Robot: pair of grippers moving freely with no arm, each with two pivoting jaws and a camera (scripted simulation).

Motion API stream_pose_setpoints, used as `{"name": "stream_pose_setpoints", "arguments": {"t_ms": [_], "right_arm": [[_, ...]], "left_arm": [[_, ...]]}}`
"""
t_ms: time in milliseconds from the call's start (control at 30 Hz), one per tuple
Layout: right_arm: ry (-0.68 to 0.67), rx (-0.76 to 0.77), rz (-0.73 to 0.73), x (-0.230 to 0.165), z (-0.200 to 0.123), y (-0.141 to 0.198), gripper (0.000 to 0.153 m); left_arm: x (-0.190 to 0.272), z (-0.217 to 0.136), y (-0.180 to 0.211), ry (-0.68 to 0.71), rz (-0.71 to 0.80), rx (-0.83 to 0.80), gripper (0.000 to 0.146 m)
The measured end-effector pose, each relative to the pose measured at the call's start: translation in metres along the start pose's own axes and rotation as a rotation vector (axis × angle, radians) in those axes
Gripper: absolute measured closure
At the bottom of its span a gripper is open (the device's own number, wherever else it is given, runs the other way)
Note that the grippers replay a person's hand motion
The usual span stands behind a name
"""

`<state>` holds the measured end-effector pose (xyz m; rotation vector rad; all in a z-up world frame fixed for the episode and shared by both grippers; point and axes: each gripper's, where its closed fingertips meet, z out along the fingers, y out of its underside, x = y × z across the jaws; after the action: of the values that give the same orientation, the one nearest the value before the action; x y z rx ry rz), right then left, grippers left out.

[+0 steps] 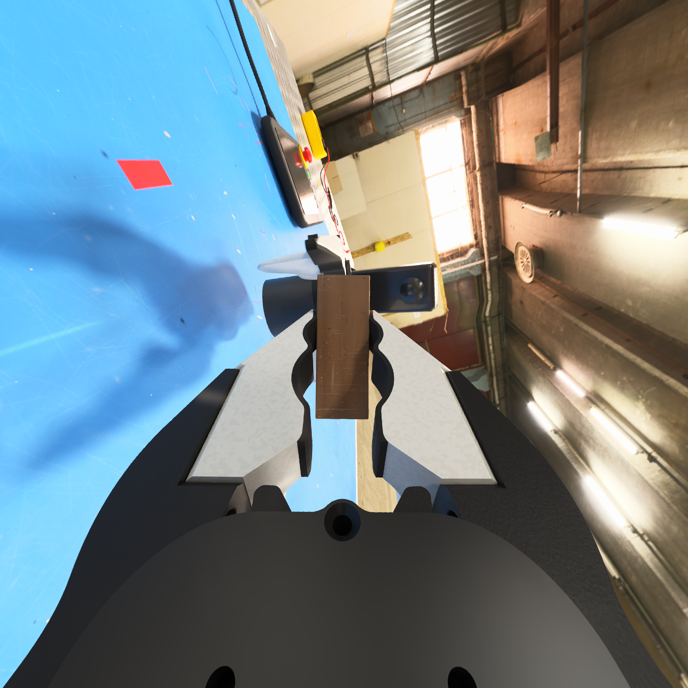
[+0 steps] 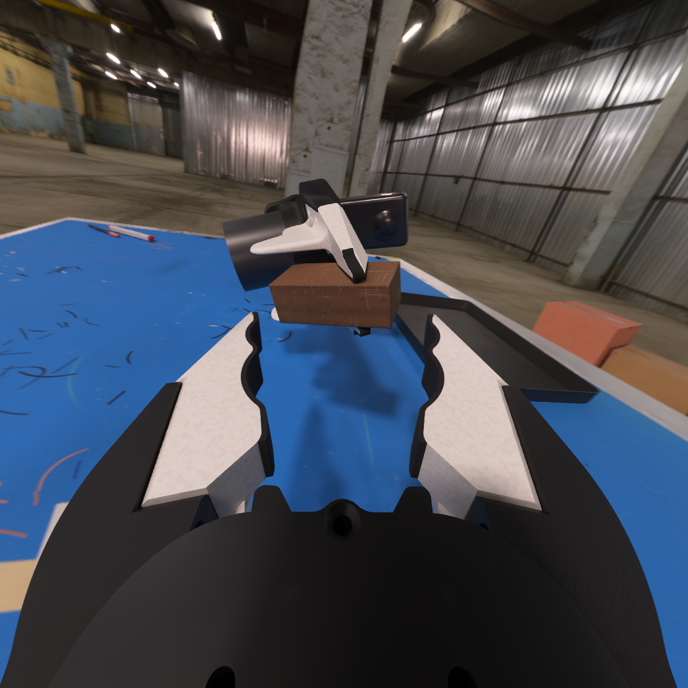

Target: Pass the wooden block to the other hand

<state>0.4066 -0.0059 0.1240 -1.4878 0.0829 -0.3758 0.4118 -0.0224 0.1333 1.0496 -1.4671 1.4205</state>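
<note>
The brown wooden block (image 1: 342,372) is clamped between the fingers of my left gripper (image 1: 342,314), above the blue table (image 1: 93,111). In the right wrist view the block (image 2: 316,301) hangs lengthwise in the air, pinched from above and below by the left gripper (image 2: 355,298). My right gripper (image 2: 343,320) is open and empty. Its fingertips (image 2: 255,324) point at the block and stop just short of it, one towards each end. The right gripper's black housing (image 1: 402,288) shows beyond the block in the left wrist view.
A black tray (image 2: 502,346) lies on the table to the right of the right gripper. An orange box (image 2: 580,327) stands off the table edge. Markers (image 2: 130,232) lie far left. A red patch (image 1: 144,174), a black pendant (image 1: 294,171) and a yellow box (image 1: 312,134) are farther off.
</note>
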Motion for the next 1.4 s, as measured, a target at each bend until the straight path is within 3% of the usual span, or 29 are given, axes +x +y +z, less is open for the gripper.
{"name": "stream_pose_setpoints", "arguments": {"t_ms": [100, 167, 367, 533, 667, 900, 967, 1000, 1200, 1400], "right_arm": [[-0.046, -0.005, 0.031, -0.006, 0.004, -0.001, 0.053], [-0.007, -0.003, 0.006, -0.004, 0.005, -0.004, 0.050], [0.115, 0.017, -0.037, 0.008, 0.004, -0.007, 0.049], [0.140, -0.002, 0.000, 0.016, 0.005, -0.003, 0.049], [0.134, -0.006, -0.034, 0.014, 0.004, -0.004, 0.078], [0.006, 0.009, 0.038, 0.005, 0.005, -0.014, 0.082], [-0.035, 0.004, 0.023, -0.003, 0.004, -0.015, 0.082], [-0.049, 0.007, 0.015, -0.006, 0.005, -0.016, 0.082], [-0.120, 0.011, 0.035, -0.015, 0.005, -0.016, 0.082], [-0.162, 0.123, 0.165, -0.005, -0.012, -0.025, 0.082]], "left_arm": [[0.003, 0.006, 0.001, -0.011, 0.023, -0.005, 0.120], [0.003, 0.008, -0.002, -0.014, 0.027, 0.016, 0.120], [-0.002, 0.011, -0.008, 0.006, -0.026, 0.111, 0.120], [0.000, 0.010, -0.015, 0.006, -0.024, 0.171, 0.120], [0.003, 0.012, -0.017, 0.031, -0.018, 0.180, 0.120], [0.012, 0.004, -0.011, 0.148, -0.041, 0.117, 0.119], [0.011, 0.000, -0.009, 0.141, -0.035, 0.076, 0.082], [0.011, -0.002, -0.007, 0.139, -0.021, 0.055, 0.074], [0.021, -0.013, -0.006, 0.121, 0.087, 0.017, 0.072], [0.028, -0.030, -0.009, 0.105, 0.199, 0.050, 0.077]]}}
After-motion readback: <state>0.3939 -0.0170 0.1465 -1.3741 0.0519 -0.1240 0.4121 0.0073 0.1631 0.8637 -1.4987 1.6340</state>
